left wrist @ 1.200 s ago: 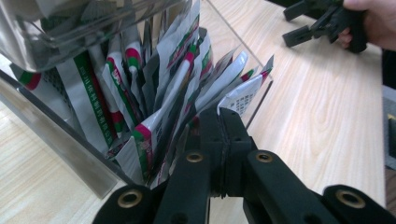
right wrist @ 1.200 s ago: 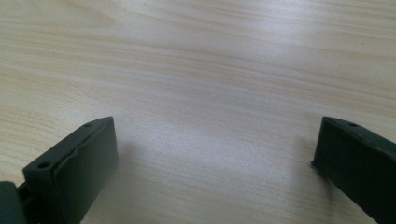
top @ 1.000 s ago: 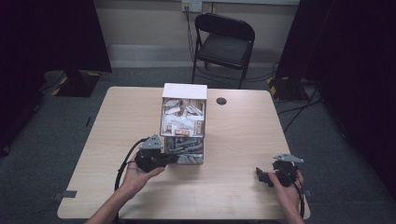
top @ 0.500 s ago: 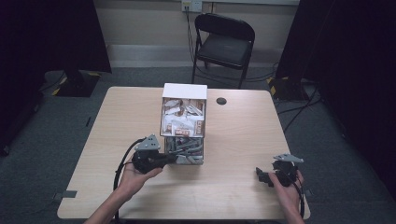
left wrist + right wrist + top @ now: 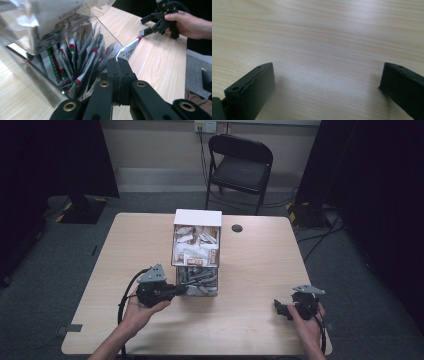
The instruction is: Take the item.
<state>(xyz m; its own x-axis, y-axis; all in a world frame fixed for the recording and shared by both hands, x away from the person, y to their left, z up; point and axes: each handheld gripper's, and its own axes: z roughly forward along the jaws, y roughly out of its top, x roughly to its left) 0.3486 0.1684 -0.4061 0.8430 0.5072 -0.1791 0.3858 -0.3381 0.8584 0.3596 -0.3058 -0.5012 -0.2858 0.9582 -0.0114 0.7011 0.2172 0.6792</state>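
Note:
A clear plastic box (image 5: 196, 251) with a white top stands mid-table, its tiers stuffed with paper sachets (image 5: 75, 65). My left gripper (image 5: 182, 290) sits at the box's lower front opening. In the left gripper view its jaws (image 5: 119, 62) are shut on a white sachet (image 5: 130, 48) that sticks out past the tips, beside the standing sachets with green and red stripes. My right gripper (image 5: 280, 308) rests low over the table near the front right, held by a hand. Its jaws (image 5: 327, 77) stand wide open over bare wood with nothing between them.
The wooden table (image 5: 260, 265) has a small black round cap (image 5: 237, 228) behind the box. A black folding chair (image 5: 241, 166) stands beyond the far edge. Cables run across the grey floor at the right.
My left gripper has drawn back a little to the left from the box's lower opening. The right gripper has stayed where it was.

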